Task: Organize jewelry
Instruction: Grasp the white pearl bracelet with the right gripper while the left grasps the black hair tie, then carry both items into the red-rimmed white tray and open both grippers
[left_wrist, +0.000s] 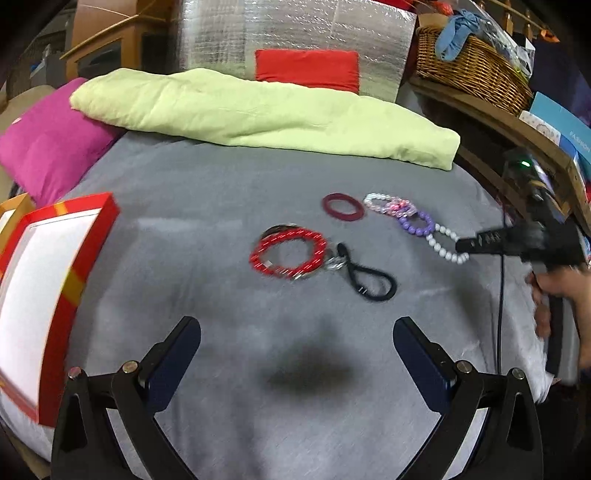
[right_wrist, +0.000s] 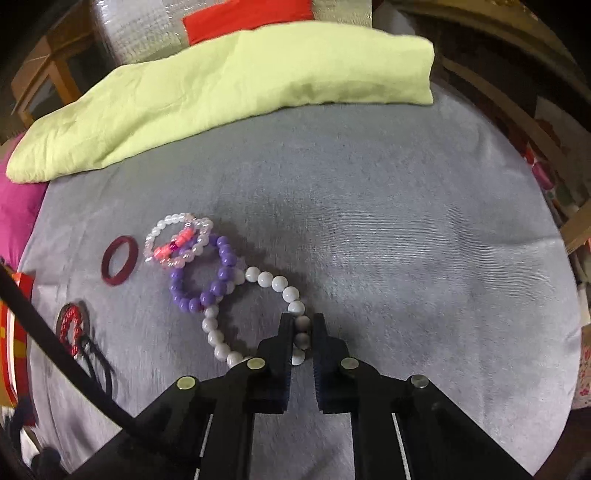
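Left wrist: you look down steeply, from well back, across the grey cover (left_wrist: 207, 206) | Right wrist: you look down close over the white bead bracelet (right_wrist: 258, 280) | Shared: bracelets, green pillow (left_wrist: 258, 110) at frame top.

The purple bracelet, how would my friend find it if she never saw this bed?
Look at the grey blanket, below the long light-green cushion. A chain of overlapping bead bracelets lies there, and the purple bracelet is the middle one. It sits between the clear-and-pink bracelets and the white bead bracelet, and only its beads are solid purple.
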